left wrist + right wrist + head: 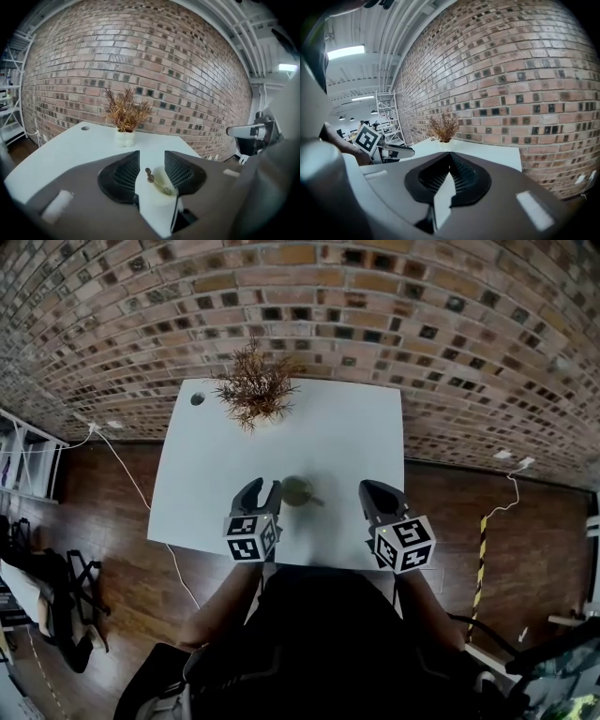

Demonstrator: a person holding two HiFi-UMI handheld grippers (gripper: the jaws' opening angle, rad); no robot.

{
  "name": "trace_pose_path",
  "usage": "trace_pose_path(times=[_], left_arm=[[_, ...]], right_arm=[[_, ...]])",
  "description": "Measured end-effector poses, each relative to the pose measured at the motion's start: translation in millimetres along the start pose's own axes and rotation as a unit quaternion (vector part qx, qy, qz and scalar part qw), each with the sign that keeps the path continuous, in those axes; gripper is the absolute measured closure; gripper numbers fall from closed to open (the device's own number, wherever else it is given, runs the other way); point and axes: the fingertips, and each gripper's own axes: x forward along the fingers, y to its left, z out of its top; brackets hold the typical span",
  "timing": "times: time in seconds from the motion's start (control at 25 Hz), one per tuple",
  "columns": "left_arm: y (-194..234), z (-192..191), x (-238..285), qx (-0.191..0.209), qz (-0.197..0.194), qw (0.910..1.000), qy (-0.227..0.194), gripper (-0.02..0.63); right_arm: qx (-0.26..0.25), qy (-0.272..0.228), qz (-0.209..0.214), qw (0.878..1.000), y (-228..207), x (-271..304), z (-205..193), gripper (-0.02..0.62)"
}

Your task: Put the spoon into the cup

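Observation:
A pale cup (298, 490) stands on the white table (347, 427) near its front edge, between my two grippers. In the left gripper view the spoon (154, 182) rests inside the cup (161, 194), its handle end leaning out to the upper left. My left gripper (263, 489) is open just left of the cup; its pads (125, 172) stand apart on either side of the cup without touching it. My right gripper (379, 491) hovers right of the cup, shut with nothing between its jaws (450, 155).
A dried plant (253, 390) in a white pot stands at the table's back. A cable hole (197, 398) sits in the back left corner. A brick wall rises behind the table. Wooden floor, cables and a striped post (482, 549) lie around it.

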Motion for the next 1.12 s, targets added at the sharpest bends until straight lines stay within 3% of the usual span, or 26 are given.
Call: trace_pose_path(times=[0.08,0.2,0.36,0.6,0.76,0.92,1.12], left_arm=[[-5,12,-8,-0.005,-0.002,0.9998,-0.019,0.465],[-22,27,-23,-0.031,-0.04,0.9979,-0.041,0.603],[-42,54,-46,-0.046,-0.092,0.9918,-0.076,0.603],[-74,82,-66,0.005,-0.109,0.9888,-0.102,0.603],[-121,84,-68,-0.005,-0.138,0.984,-0.113,0.603],[-152,88,-77,-0.006,-0.138,0.9836,-0.116,0.603],[-154,72,-82,-0.006,-0.115,0.9877,-0.105,0.603]], right_arm=[[0.002,-0.008,0.003,1.0,-2,-5,4,0.589],[0.005,-0.017,0.009,1.0,-5,-12,7,0.589],[0.011,-0.028,0.015,0.999,-7,-22,10,0.589],[0.019,-0.03,0.03,0.999,-17,-37,0,0.589],[0.021,-0.029,0.027,0.999,-30,-55,-4,0.589],[0.02,-0.029,0.041,0.999,-33,-67,-7,0.589],[0.017,-0.025,0.056,0.998,-29,-75,-15,0.589]])
